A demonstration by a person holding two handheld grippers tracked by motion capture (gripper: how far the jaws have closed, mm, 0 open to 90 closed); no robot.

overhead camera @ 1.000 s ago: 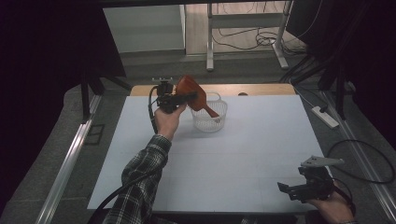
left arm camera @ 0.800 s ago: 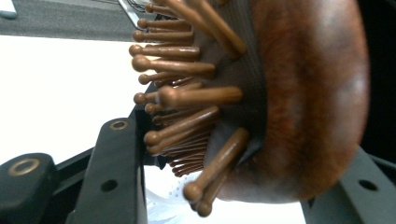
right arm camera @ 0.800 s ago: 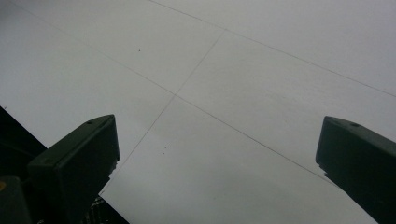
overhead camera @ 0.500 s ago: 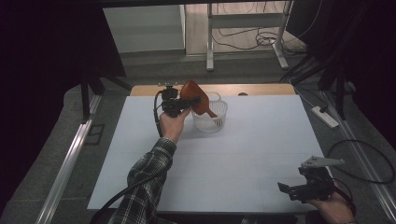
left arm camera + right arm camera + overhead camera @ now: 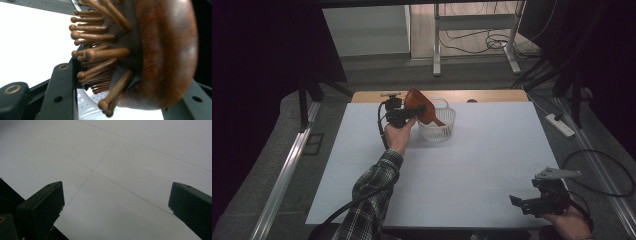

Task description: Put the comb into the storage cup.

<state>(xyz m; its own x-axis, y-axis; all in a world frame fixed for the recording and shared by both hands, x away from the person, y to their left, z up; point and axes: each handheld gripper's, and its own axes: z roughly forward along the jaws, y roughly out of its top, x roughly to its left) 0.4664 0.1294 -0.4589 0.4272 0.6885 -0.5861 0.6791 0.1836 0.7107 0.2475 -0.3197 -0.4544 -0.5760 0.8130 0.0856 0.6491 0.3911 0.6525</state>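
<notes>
While my left tool (image 5: 412, 113) stays clamped on a brown wooden hairbrush (image 5: 421, 106), I lower the brush into the white basket (image 5: 443, 131) at the far middle of the white surface (image 5: 472, 170). Its bristles (image 5: 100, 53) face left in the left gripper view. My right tool (image 5: 524, 204) rests at the near right corner, jaws apart, nothing between them.

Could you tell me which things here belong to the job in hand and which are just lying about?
In the job:
- wooden hairbrush, clamped in the left gripper
- white basket, under the brush

Lying about:
- right gripper, jaws open over the white table
- power strip beside the table
- cables on the floor
</notes>
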